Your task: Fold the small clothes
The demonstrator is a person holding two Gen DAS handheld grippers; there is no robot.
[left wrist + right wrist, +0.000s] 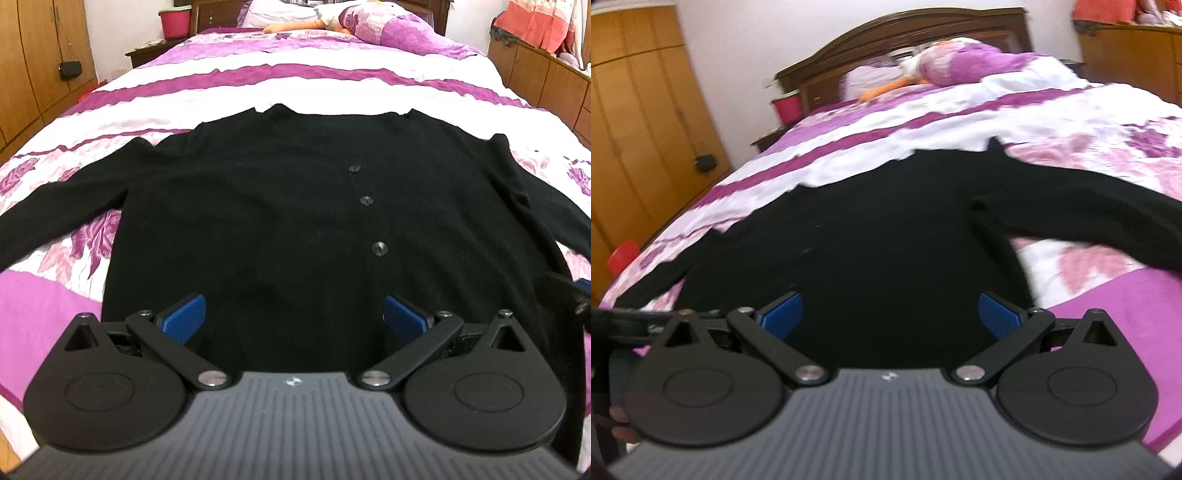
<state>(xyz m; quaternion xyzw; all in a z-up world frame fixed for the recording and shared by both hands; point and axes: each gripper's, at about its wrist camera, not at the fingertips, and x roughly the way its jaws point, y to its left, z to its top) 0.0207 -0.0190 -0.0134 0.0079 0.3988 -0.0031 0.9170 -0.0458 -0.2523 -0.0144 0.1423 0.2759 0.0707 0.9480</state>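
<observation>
A black buttoned cardigan (288,206) lies flat on the bed, front up, sleeves spread to both sides. Three buttons (365,200) run down its middle. My left gripper (291,314) is open and empty, just above the cardigan's bottom hem. The cardigan also shows in the right wrist view (886,236), with its right sleeve (1082,218) stretched out to the right. My right gripper (890,314) is open and empty over the hem near the lower right side. Part of the right gripper (565,291) shows at the left wrist view's right edge.
The bed has a purple and white floral cover (258,81). Pillows (369,22) and a wooden headboard (905,33) are at the far end. A red bucket (173,22) stands on a bedside table. Wooden wardrobes (639,110) line the left, cabinets (546,81) the right.
</observation>
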